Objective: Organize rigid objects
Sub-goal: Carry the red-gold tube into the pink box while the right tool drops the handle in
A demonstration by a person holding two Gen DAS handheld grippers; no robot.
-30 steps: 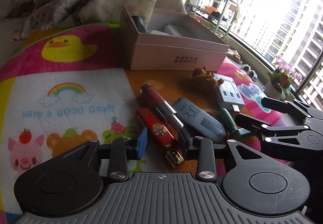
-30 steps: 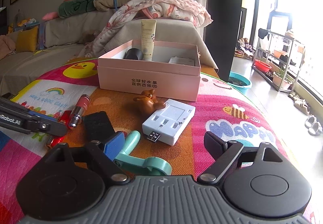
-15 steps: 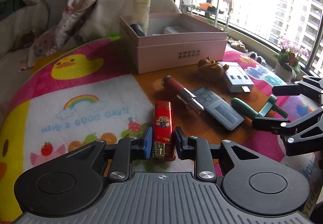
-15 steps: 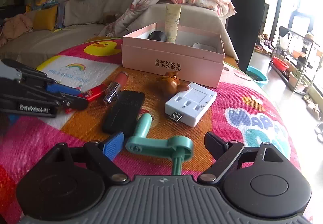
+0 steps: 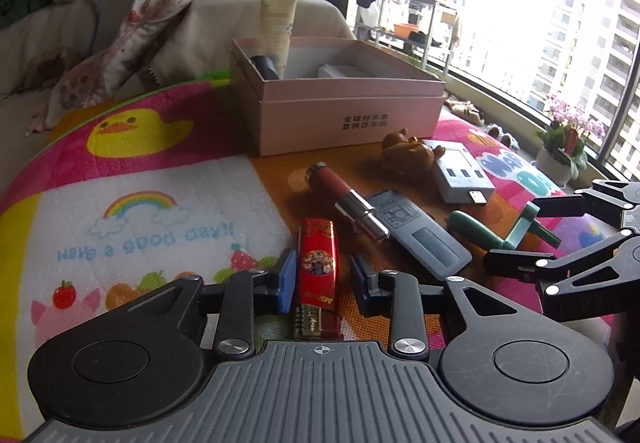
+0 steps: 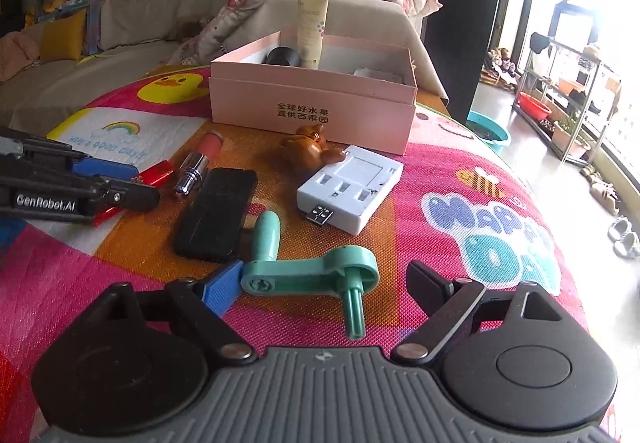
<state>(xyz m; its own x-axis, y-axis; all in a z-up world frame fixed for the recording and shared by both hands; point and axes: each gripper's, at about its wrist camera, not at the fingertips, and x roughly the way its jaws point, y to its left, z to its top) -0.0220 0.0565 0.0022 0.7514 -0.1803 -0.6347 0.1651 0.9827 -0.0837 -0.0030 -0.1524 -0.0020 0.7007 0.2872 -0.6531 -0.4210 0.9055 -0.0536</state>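
Left hand-held gripper angled down, clamping red lighter

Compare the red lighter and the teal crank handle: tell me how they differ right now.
The red lighter is a straight flat bar with a printed label; the teal crank handle is plain and bent, with a peg sticking out. The lighter sits between the narrowed jaws of the left hand-held gripper; the crank lies between the wide-open jaws of the right hand-held gripper, ungripped. Both lie on the colourful mat, outside the pink box.
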